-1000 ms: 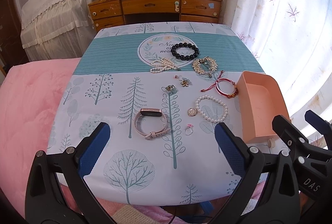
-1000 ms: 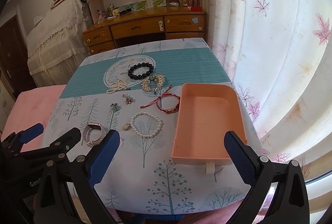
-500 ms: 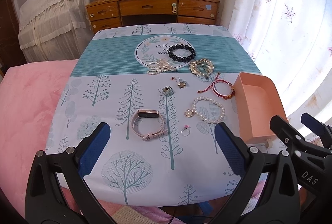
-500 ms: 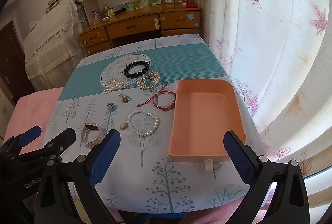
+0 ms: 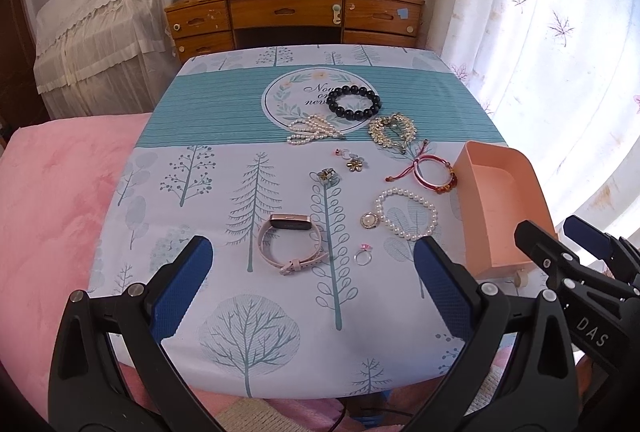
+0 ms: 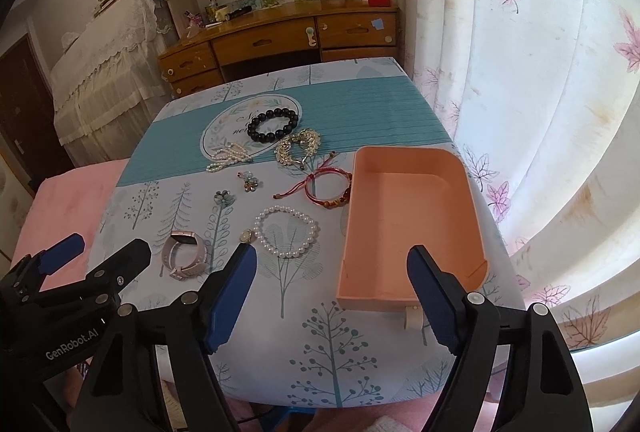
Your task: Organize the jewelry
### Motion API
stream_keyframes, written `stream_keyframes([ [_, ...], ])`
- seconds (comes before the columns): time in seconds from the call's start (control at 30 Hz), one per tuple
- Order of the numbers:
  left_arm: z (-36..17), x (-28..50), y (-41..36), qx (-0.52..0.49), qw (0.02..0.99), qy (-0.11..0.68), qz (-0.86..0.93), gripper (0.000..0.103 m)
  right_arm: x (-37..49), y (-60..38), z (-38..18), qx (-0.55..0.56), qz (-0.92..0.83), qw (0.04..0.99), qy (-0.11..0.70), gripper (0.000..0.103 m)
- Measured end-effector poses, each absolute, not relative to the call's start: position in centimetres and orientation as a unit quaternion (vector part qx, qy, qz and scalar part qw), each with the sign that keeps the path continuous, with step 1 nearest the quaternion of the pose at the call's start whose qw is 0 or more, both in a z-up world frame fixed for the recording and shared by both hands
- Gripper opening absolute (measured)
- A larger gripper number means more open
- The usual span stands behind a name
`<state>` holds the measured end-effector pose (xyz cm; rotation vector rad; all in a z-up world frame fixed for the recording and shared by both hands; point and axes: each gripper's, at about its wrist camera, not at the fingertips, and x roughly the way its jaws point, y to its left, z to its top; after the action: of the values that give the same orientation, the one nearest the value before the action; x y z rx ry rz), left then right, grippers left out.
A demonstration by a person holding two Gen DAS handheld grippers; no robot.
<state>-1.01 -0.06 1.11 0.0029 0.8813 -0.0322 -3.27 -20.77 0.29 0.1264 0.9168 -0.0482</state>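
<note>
Left wrist view: the left gripper [image 5: 312, 284] hangs above the near edge of the tabletop [image 5: 200, 104], level and pointing straight toward the far edge, jaws spread wide and holding nothing. Just beyond its fingers lie the pink watch [image 5: 290, 242] and a small ring [image 5: 364, 256]. The right gripper [image 6: 332, 292] hovers at the near right corner, likewise wide and empty, aimed along the peach tray [image 6: 416, 220] that sits by the right edge. Left of the tray, touching or nearly so, is the red cord bracelet [image 6: 328, 188]; nearer lies the white pearl bracelet [image 6: 286, 232]. The black bead bracelet [image 6: 272, 126], a gold chain [image 6: 298, 146] and a pearl strand [image 6: 228, 158] sit toward the far edge.
</note>
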Motion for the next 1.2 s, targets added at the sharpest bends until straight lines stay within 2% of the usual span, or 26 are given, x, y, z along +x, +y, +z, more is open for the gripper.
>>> stream_keyframes([
  [0.37,0.3,0.3,4.5,-0.049,0.891,0.450,0.018,0.100,-1.1,-18.7,-0.3,0.067,0.013,0.884,0.463,0.078],
  [0.5,-0.1,0.8,7.1,-0.059,0.888,0.454,0.047,0.100,-0.2,-17.6,-0.4,0.053,0.022,0.881,0.470,0.072],
  [0.67,-0.5,2.1,11.2,-0.059,0.877,0.471,0.080,0.100,2.1,-17.4,-0.3,0.054,0.031,0.874,0.482,0.069],
  [0.93,0.3,8.0,14.8,-0.060,0.866,0.491,0.076,0.100,12.1,-18.5,0.5,0.054,0.041,0.853,0.517,0.064],
  [1.2,-1.4,19.1,10.7,-0.020,0.838,0.545,0.013,0.097,24.4,-20.5,-2.4,0.074,0.035,0.822,0.564,0.062],
])
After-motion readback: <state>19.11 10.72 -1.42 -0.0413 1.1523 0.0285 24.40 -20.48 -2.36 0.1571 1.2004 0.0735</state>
